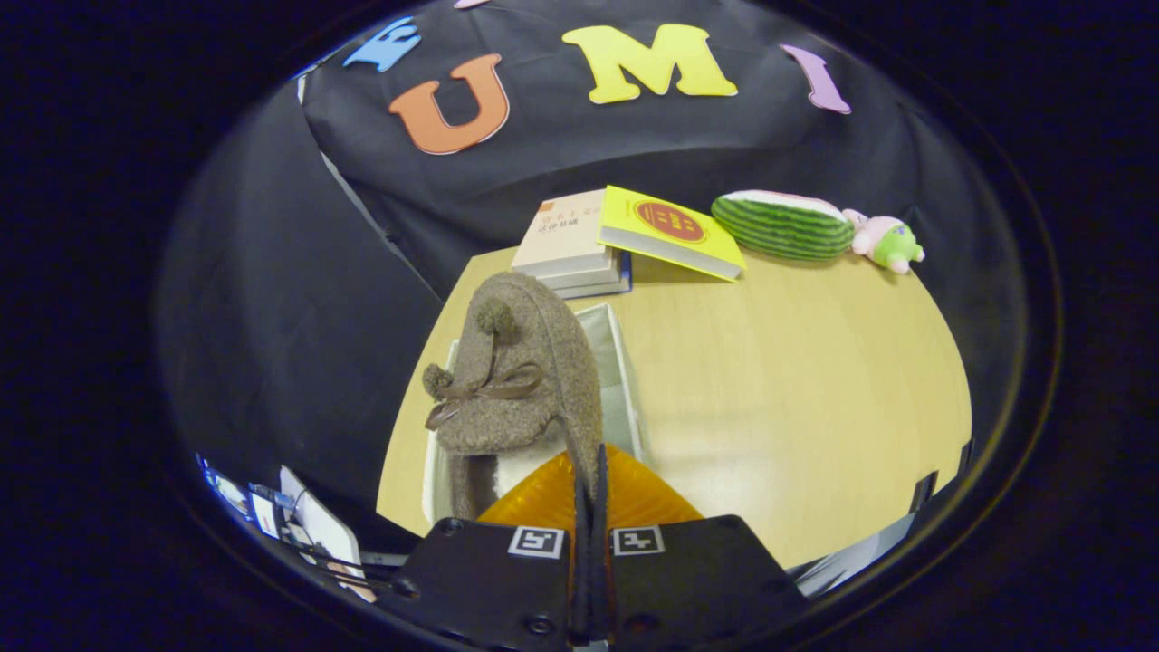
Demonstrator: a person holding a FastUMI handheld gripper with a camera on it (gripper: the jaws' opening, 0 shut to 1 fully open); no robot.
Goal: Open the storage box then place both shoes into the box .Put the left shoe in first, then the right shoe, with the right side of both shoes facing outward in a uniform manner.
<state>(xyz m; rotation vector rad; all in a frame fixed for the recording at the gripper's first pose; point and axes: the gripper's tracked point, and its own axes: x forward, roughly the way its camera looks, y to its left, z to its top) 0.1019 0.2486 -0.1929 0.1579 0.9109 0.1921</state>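
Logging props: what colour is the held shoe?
Brown felt shoe, brown bow, seen in gripper view, pinched by gripper.

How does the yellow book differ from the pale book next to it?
The yellow book lies tilted, its edge propped on the pale book; the pale book lies flat atop a stack. The yellow book's cover is bright, the pale book's beige. Both sit beyond the gripper, which pinches the brown shoe.

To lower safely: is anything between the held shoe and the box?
Nothing visible. The jaws are shut on the brown shoe, hanging just over the open white box; the shoe hides part of its inside.
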